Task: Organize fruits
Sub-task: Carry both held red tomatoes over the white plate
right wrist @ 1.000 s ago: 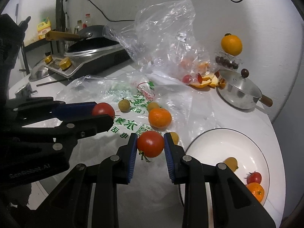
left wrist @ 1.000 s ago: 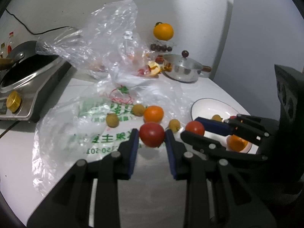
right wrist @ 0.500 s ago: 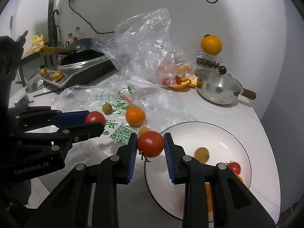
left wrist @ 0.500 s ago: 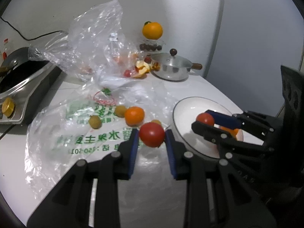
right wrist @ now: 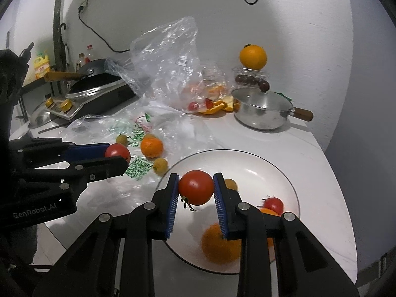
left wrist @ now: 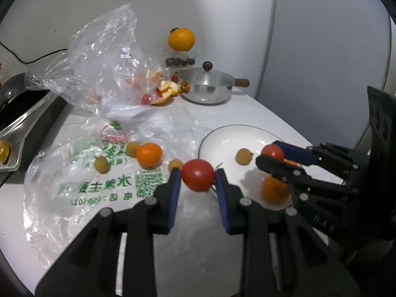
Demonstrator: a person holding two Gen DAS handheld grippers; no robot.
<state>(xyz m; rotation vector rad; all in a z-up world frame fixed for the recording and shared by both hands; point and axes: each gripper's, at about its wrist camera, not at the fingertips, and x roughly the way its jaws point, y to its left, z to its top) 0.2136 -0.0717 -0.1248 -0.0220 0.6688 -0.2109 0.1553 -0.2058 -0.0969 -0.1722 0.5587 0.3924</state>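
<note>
My left gripper (left wrist: 197, 177) is shut on a red tomato (left wrist: 197, 173), held above the table just left of the white plate (left wrist: 222, 136). My right gripper (right wrist: 196, 188) is shut on a second red tomato (right wrist: 196, 185) with a stem, above the white plate's (right wrist: 284, 170) near left part. On the plate lie an orange (right wrist: 220, 245), a small tomato (right wrist: 273, 204) and a longan (right wrist: 230, 184). An orange (left wrist: 148, 155) and a few longans (left wrist: 102, 164) rest on the printed plastic bag (left wrist: 81, 185) to the left.
A lidded steel pot (right wrist: 262, 111) stands at the back right, with peels (right wrist: 217, 105) and a crumpled clear bag (right wrist: 168, 57) beside it. An orange (right wrist: 253, 57) sits on a clear box of dark fruit. A wok on a cooker (right wrist: 94, 91) fills the back left.
Both grippers have carried their tomatoes to the right. The right one now hangs over the plate, and the left one has come up to the plate's left edge.
</note>
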